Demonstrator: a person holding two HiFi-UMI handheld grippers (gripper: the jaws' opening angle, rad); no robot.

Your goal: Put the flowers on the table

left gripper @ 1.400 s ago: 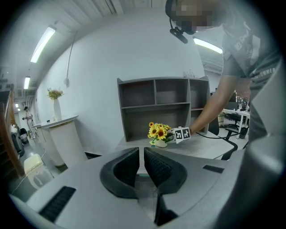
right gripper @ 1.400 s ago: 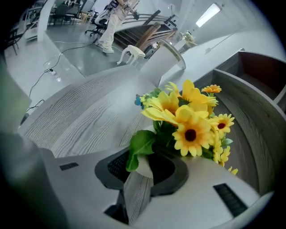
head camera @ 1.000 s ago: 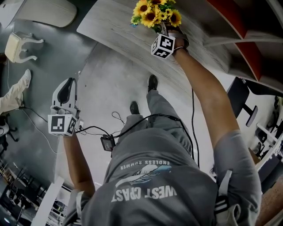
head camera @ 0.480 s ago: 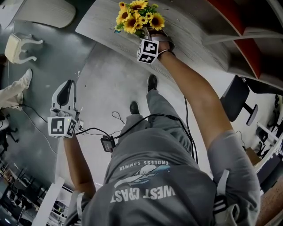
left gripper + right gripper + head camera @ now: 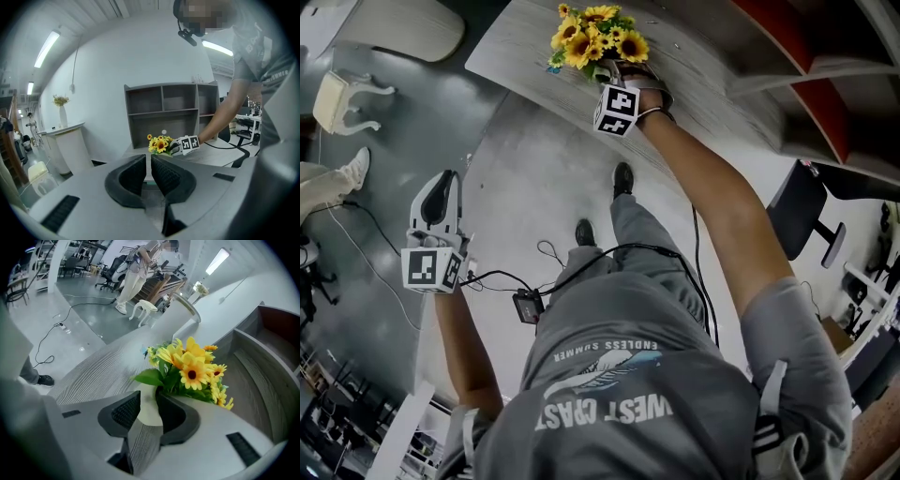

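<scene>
A bunch of yellow flowers (image 5: 190, 369) with green leaves stands in a small white pot (image 5: 148, 409). My right gripper (image 5: 146, 411) is shut on the pot and holds it over the grey wood-grain table (image 5: 101, 373). In the head view the flowers (image 5: 592, 37) sit at the top, just past the right gripper (image 5: 611, 73), above the table (image 5: 530, 47). Whether the pot touches the table I cannot tell. My left gripper (image 5: 441, 195) hangs low at the left over the floor, jaws close together with nothing between them. The left gripper view shows the flowers (image 5: 159, 143) far off.
A grey shelf unit (image 5: 166, 112) with open compartments stands at the back of the table. A white round counter (image 5: 70, 145) carries a vase at the left. A white stool (image 5: 143, 308) and a standing person (image 5: 133, 275) are on the floor beyond the table. Cables (image 5: 581, 267) trail on the floor.
My right gripper has carried the flowers leftward along the table, away from the shelf unit, toward the table's near-left part. The left gripper has stayed where it was.
</scene>
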